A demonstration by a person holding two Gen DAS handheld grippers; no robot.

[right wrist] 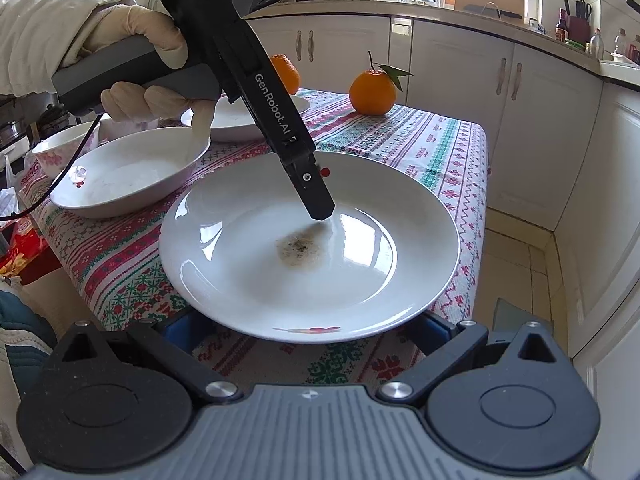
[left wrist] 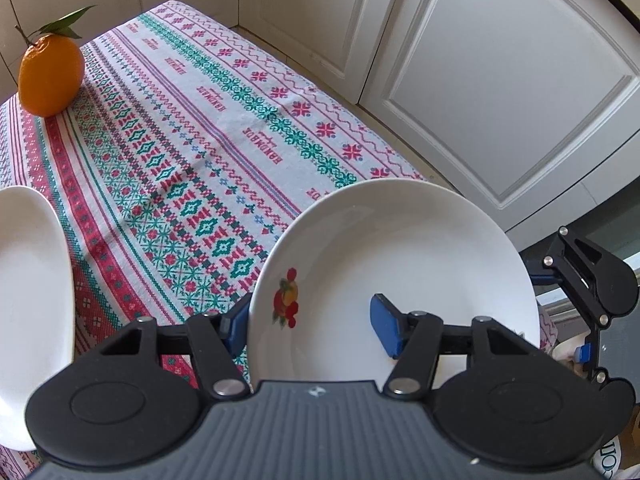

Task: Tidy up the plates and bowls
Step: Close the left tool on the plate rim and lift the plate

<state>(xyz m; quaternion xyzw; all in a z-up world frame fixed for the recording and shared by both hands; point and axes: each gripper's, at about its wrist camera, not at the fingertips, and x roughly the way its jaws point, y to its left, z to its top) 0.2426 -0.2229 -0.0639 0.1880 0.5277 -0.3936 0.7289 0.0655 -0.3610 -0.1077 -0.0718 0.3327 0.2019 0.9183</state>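
A white plate (right wrist: 308, 248) with a small fruit print on its rim lay at the near end of a table (right wrist: 452, 148) covered in a patterned cloth, a brown stain at its centre. The left gripper (left wrist: 308, 326) straddled the plate's far rim — one blue finger (left wrist: 386, 330) over the inside surface, the other below and outside the rim — with the jaws apart, not yet pinching. In the right wrist view, the right gripper (right wrist: 304, 330) sat low at the plate's near edge, its blue fingers spread wide and partly hidden under the rim; it gripped nothing. A bowl (right wrist: 128, 176) stood just left of the plate, another plate and a smaller bowl behind it, and two oranges (right wrist: 372, 92) farther back. The plate looked like glazed ceramic — stiff, fairly heavy, slick and breakable. The rim seemed the only place to take hold, and a firm, level pinch there would likely be needed to stop it from tilting or slipping.
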